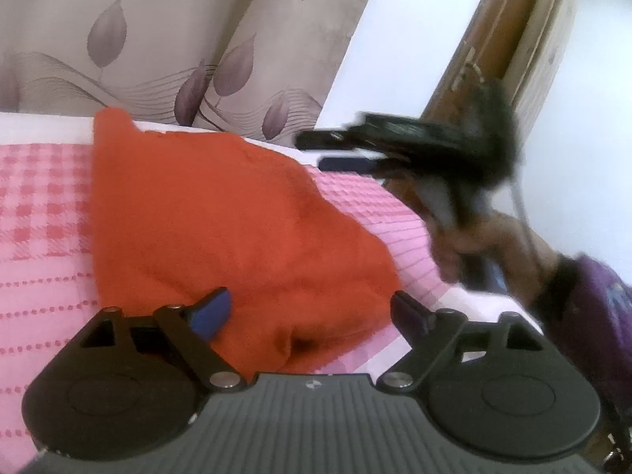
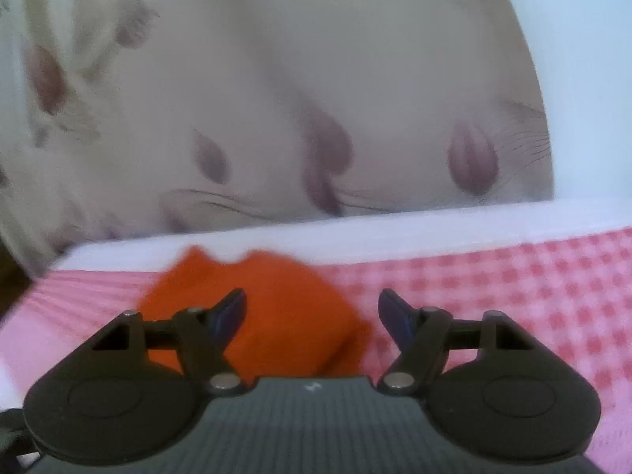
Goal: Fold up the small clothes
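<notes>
An orange garment (image 1: 237, 217) lies folded over on a pink checked bed cover (image 1: 39, 217). My left gripper (image 1: 312, 310) stands open at the garment's near edge, with cloth below the gap and nothing pinched. Above the garment's far right edge hovers the right gripper (image 1: 318, 152), blurred and carried by a hand (image 1: 474, 245); its fingers are apart and hold nothing. In the right wrist view the right gripper (image 2: 312, 304) is open with the orange garment (image 2: 276, 288) just ahead and left of centre, on the bed cover (image 2: 513, 276).
A pale curtain with purple leaves (image 1: 177, 59) hangs right behind the bed's white far edge (image 2: 355, 233). A brown wooden door (image 1: 493, 39) and a white wall (image 1: 395, 39) stand at the right. A purple sleeve (image 1: 592, 304) reaches in from the right.
</notes>
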Available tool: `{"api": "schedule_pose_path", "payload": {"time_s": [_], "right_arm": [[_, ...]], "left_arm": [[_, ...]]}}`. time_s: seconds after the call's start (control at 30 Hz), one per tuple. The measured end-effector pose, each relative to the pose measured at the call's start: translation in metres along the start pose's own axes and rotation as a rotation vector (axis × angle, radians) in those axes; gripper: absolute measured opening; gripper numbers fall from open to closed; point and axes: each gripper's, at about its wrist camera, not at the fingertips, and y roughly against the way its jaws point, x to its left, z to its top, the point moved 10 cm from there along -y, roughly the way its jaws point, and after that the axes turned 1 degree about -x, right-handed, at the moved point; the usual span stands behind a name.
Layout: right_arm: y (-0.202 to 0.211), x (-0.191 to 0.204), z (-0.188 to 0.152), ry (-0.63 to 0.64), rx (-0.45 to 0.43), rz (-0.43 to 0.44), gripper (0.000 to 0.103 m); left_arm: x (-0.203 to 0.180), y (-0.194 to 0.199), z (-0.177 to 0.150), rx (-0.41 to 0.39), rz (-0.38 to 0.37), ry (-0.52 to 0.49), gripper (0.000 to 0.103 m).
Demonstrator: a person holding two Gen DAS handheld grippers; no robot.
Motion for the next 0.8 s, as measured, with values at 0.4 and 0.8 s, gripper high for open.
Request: {"api": "schedule_pose_path", "payload": {"time_s": [0.4, 0.8], "right_arm": [[0.038, 0.056, -0.070, 0.036, 0.127, 0.026, 0.028], [0.082, 0.046, -0.046, -0.105, -0.059, -0.014, 0.029]], "left_arm": [[-0.008, 0.023, -0.010, -0.017, -0.114, 0.085, 0.095], [-0.022, 0.025, -0.026, 0.028, -0.071, -0.024, 0.093]]}}
